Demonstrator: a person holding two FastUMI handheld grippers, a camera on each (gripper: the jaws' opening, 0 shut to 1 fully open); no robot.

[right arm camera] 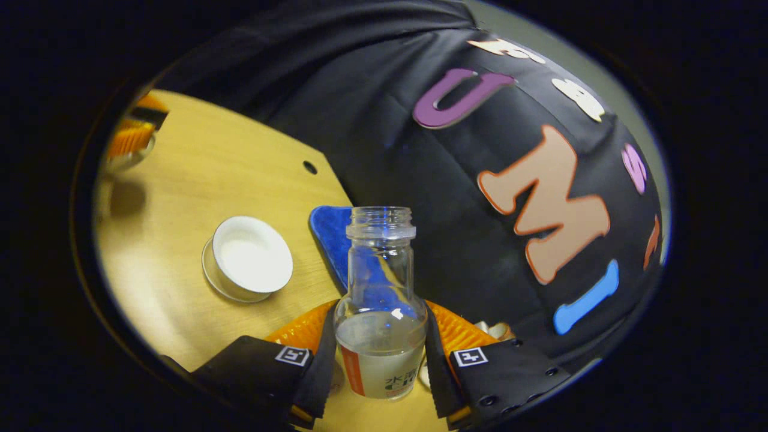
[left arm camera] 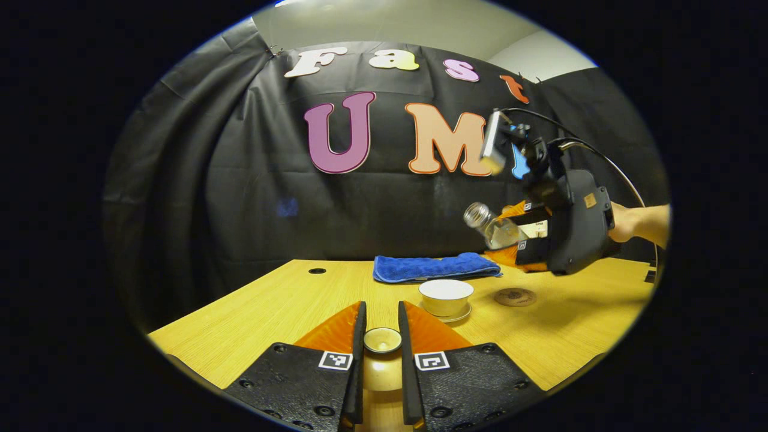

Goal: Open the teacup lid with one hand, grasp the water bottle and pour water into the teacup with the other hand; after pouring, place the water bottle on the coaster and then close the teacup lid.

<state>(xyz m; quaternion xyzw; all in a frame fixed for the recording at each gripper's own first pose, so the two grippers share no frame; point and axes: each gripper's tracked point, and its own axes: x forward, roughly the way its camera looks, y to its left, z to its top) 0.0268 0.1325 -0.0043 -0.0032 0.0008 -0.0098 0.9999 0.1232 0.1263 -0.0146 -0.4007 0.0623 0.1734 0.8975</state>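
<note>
Dim booth, overhead glare, fisheye-warped blurry edges.

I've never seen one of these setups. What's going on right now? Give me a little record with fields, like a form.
left gripper: jaws shut on the teacup lid, held off the cup
right gripper: jaws shut on the water bottle, raised and tilted toward the cup
water bottle: uncapped, some water inside
teacup: open, standing on its saucer on the wooden table
coaster: bare, on the table beside the cup
blue cloth: folded, behind the cup
stage: lid off; no water stream visible
</note>
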